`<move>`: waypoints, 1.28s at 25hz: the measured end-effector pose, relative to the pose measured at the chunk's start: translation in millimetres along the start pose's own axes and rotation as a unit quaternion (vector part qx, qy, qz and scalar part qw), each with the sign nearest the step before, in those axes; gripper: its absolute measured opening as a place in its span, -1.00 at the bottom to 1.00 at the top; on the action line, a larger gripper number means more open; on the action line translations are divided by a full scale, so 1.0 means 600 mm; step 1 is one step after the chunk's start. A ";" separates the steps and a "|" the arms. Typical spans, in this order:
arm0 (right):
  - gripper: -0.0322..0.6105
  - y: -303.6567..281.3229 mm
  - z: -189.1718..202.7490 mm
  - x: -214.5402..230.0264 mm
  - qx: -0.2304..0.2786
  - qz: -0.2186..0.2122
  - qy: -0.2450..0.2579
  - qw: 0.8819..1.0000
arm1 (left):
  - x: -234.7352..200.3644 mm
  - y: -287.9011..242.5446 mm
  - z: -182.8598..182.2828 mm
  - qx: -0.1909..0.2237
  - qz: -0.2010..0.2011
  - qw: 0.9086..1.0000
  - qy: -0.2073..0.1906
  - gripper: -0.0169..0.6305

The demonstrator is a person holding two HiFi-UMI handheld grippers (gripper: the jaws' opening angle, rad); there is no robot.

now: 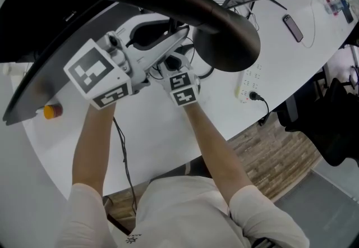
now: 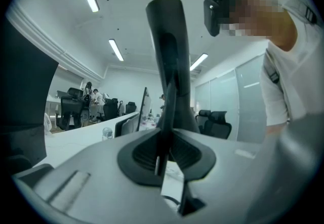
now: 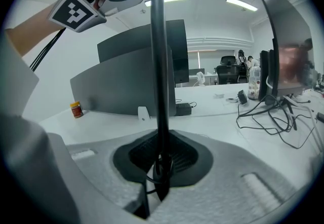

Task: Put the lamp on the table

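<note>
The fingers [image 2: 139, 156] of your left gripper [image 2: 166, 154] are clamped on the lamp [image 2: 169, 56], pressing on its flat dark stem where it widens upward. The fingers [image 3: 188, 158] of your right gripper [image 3: 161, 159] pinch the same lamp on its thin black pole, with a loop of black cable [image 3: 154, 170] sitting at the pads. Along that pole, your left gripper shows higher up. From your head view, both grippers sit close together above the white table [image 1: 168, 146]. The lamp's curved black arm sweeps over them to a round dark end near the power strip [image 1: 249, 81]. Whether that end touches the table cannot be told. A monitor [image 3: 131, 81] stands behind, with a small orange-capped jar [image 3: 76, 109] beside it.
</note>
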State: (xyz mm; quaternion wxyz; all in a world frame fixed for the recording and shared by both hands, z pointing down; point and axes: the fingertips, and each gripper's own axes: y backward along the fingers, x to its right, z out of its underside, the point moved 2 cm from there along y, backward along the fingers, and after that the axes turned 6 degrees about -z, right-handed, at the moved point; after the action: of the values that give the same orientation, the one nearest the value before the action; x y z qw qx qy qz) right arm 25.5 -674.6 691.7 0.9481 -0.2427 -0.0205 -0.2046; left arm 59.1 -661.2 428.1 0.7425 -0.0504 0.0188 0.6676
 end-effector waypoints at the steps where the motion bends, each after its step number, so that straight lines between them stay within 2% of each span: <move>1: -0.76 -0.001 0.000 0.000 0.001 0.001 0.001 1.000 | -0.002 0.002 0.000 0.000 0.000 1.000 0.000 -0.81; 7: -0.76 -0.002 0.002 0.000 0.007 0.004 0.003 1.000 | -0.004 0.004 0.002 0.006 -0.002 1.000 0.005 -0.81; 13: -0.72 0.002 0.001 -0.003 0.001 -0.010 0.016 1.000 | -0.006 0.005 0.004 0.015 -0.014 1.000 0.017 -0.78; 14: -0.66 0.005 -0.002 -0.002 0.003 -0.013 0.014 1.000 | -0.006 0.005 0.004 0.015 -0.018 1.000 0.018 -0.78; 15: -0.51 0.008 -0.004 -0.002 0.005 -0.016 0.013 1.000 | -0.007 0.006 0.005 0.015 -0.023 0.999 0.018 -0.76; 19: -0.50 0.022 -0.011 -0.007 0.008 -0.021 0.022 1.000 | -0.015 0.015 0.010 0.007 -0.048 0.999 0.014 -0.59; 25: -0.50 0.072 -0.021 -0.021 0.018 -0.023 0.026 0.999 | -0.009 0.041 0.028 -0.016 -0.081 0.997 0.003 -0.45; 28: -0.50 0.116 -0.028 -0.034 0.031 -0.035 0.020 0.999 | 0.000 0.064 0.039 -0.018 -0.108 0.994 0.016 -0.48; 32: -0.52 0.182 -0.027 -0.051 0.048 -0.059 0.013 0.997 | 0.024 0.096 0.051 -0.015 -0.154 0.987 0.038 -0.66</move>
State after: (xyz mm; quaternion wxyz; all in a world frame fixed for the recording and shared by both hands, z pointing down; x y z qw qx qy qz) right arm 40.0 -583.2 623.8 0.9451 -0.1929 -0.0322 -0.2618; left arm 2.1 -637.9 454.2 0.8342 -0.0893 0.0289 0.5434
